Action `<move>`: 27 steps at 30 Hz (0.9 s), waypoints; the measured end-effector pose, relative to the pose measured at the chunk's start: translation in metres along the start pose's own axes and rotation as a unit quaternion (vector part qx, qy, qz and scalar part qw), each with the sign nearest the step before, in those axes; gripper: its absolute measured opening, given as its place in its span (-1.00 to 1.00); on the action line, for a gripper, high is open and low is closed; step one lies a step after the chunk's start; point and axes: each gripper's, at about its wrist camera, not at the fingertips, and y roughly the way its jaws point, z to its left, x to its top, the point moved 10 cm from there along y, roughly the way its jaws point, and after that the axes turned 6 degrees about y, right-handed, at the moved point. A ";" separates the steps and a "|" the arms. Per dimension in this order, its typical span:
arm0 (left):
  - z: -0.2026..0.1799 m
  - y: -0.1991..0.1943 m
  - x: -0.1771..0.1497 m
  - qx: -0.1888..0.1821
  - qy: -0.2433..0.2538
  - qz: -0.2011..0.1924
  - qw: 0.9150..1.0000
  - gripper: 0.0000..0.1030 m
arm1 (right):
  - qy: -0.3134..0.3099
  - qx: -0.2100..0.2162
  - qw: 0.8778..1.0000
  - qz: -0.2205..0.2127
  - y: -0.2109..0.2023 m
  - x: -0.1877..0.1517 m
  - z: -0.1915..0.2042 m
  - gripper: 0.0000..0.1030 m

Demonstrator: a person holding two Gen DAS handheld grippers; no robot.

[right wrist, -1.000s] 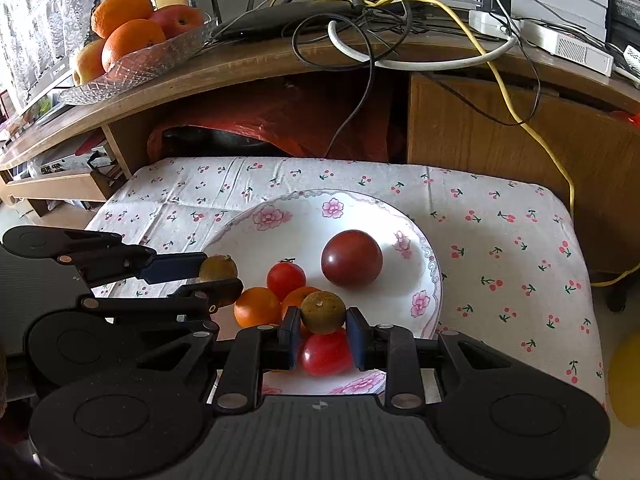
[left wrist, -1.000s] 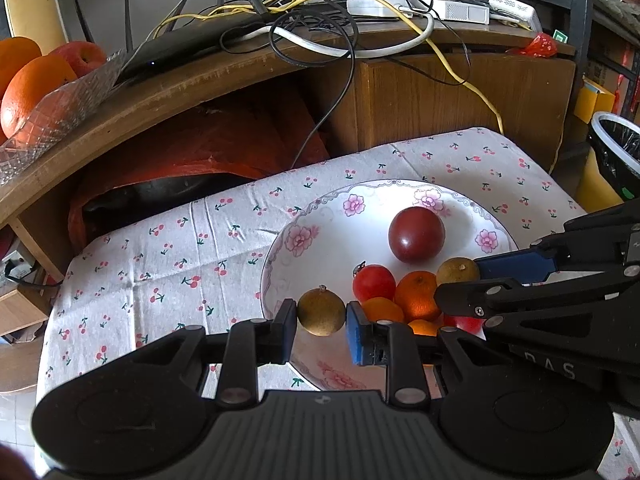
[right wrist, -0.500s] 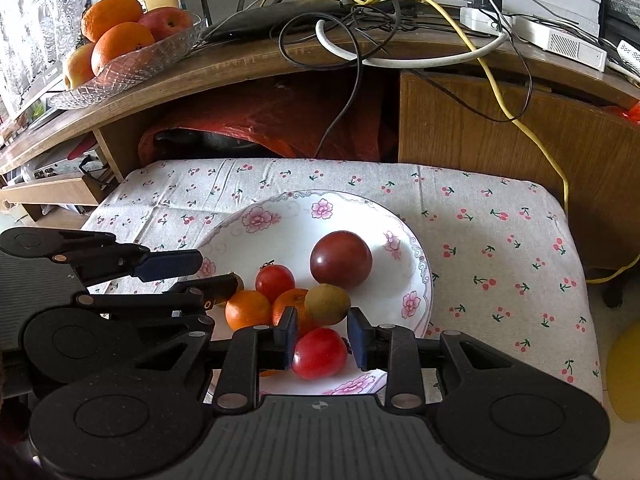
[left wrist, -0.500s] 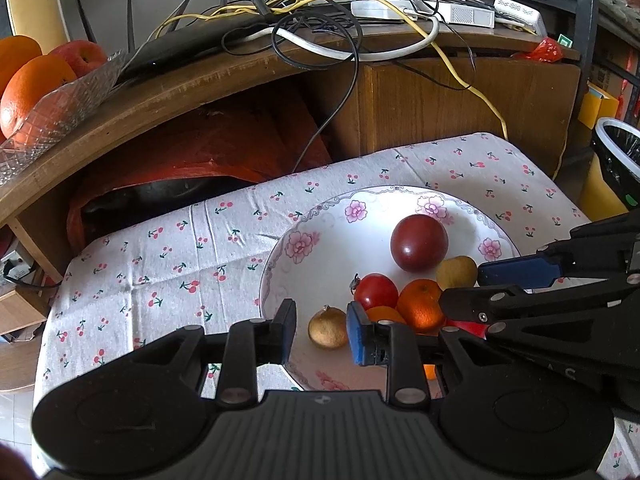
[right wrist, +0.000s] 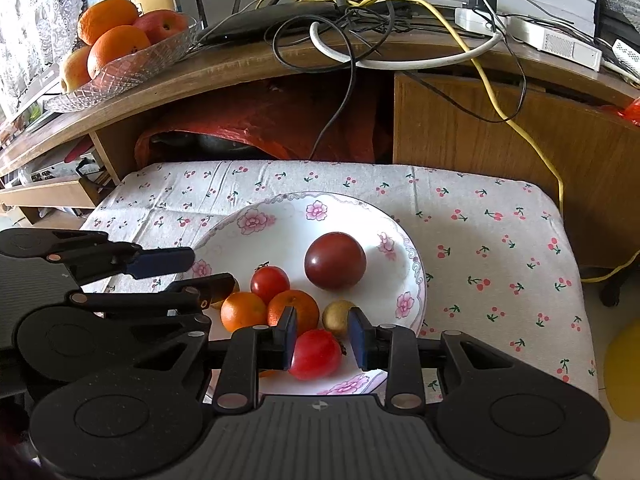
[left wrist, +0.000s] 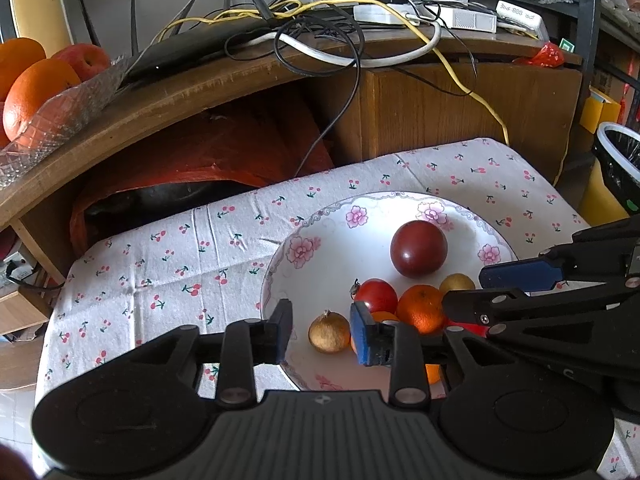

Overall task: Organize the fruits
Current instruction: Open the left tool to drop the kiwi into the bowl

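Observation:
A white flowered plate on a cherry-print cloth holds several fruits. A dark red plum lies toward its far side, with a red tomato and oranges clustered nearer. My left gripper stands open over the plate's near rim, a small brown fruit lying free between its fingers. My right gripper is open too, above a bright red tomato, with a second brown fruit just beyond it.
A curved wooden shelf behind the table carries a glass bowl of oranges and apples, a router and tangled cables. A red bag sits under the shelf. A lined bin stands at the right.
Both grippers opened and let go of their small brown fruits, which now rest on the plate. Both grippers have drawn back and risen a little.

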 end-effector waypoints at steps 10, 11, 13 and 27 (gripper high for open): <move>0.004 -0.009 0.002 0.007 -0.010 -0.012 1.000 -0.11 | -0.005 -0.002 1.000 0.000 -0.003 -0.002 0.002 -0.37; 0.004 -0.010 0.003 0.008 -0.010 -0.013 1.000 -0.10 | -0.005 -0.002 1.000 -0.001 -0.004 -0.002 0.002 -0.37; 0.005 -0.011 0.002 0.010 -0.012 -0.014 1.000 -0.06 | -0.006 -0.002 1.000 -0.003 -0.005 -0.002 0.002 -0.36; 0.015 -0.034 -0.014 0.037 -0.021 -0.019 0.999 0.44 | -0.013 -0.005 1.000 -0.008 -0.022 -0.011 0.006 -0.14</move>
